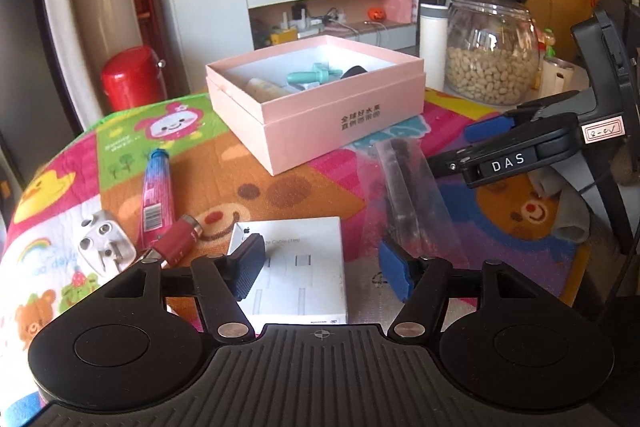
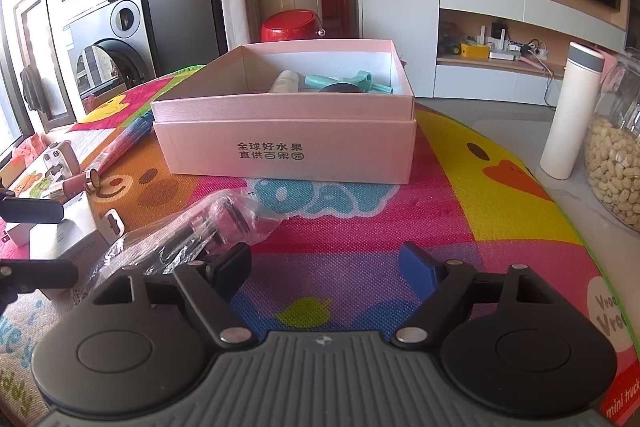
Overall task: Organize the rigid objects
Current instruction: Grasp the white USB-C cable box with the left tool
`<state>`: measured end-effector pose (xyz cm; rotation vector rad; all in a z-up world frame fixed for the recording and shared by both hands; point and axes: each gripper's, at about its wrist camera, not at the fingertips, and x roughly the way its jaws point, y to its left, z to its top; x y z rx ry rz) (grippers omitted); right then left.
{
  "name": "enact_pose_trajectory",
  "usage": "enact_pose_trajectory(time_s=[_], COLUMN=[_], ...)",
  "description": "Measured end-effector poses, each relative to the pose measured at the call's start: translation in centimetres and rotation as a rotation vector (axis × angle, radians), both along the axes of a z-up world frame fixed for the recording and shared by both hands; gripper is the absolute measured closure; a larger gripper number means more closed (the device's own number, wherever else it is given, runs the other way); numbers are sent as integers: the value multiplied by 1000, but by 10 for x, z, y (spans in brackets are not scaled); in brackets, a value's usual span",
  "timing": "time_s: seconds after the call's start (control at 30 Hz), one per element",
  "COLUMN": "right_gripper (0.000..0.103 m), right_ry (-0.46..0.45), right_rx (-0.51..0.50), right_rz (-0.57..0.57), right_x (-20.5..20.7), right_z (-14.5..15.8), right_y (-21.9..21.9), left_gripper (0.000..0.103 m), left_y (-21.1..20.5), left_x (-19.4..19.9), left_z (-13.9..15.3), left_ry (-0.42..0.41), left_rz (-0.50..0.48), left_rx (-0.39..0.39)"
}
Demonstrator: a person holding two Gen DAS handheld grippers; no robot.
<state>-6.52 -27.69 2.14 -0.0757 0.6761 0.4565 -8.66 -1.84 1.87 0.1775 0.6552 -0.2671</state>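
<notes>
Pink box (image 2: 288, 147) holds three things — one teal tool (image 2: 348, 83), one pale bottle (image 2: 285, 82), one dark disc (image 2: 339, 89). Left gripper (image 1: 320, 267) and right gripper (image 2: 326, 267) both gape wide, gripping nothing.

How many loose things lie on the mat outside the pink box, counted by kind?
Tube: 1
White plug: 1
Red cylinder: 1
White carton: 1
Clear bag: 1
Total: 5

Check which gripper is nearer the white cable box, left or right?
Left. The left gripper hangs right over the white cable box, jaws open. The right gripper sits off to the box's right, beyond the plastic bag.
</notes>
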Motion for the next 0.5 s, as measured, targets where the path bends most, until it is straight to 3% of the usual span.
enact_pose_trajectory(time_s=[0.1, 0.27, 0.4, 0.5], right_gripper=[20, 20, 20, 20], right_ry=[1, 1, 1, 1], right_rx=[-1, 0, 0, 0], right_rz=[4, 3, 3, 3], right_x=[0, 0, 0, 0], right_z=[0, 0, 0, 0], right_y=[0, 0, 0, 0], left_gripper=[26, 15, 15, 20], left_y=[2, -2, -1, 1], left_x=[1, 2, 1, -5], left_z=[1, -1, 0, 7], left_ry=[19, 22, 24, -1], left_rz=[-3, -19, -28, -31], left_rx=[-42, -45, -59, -59])
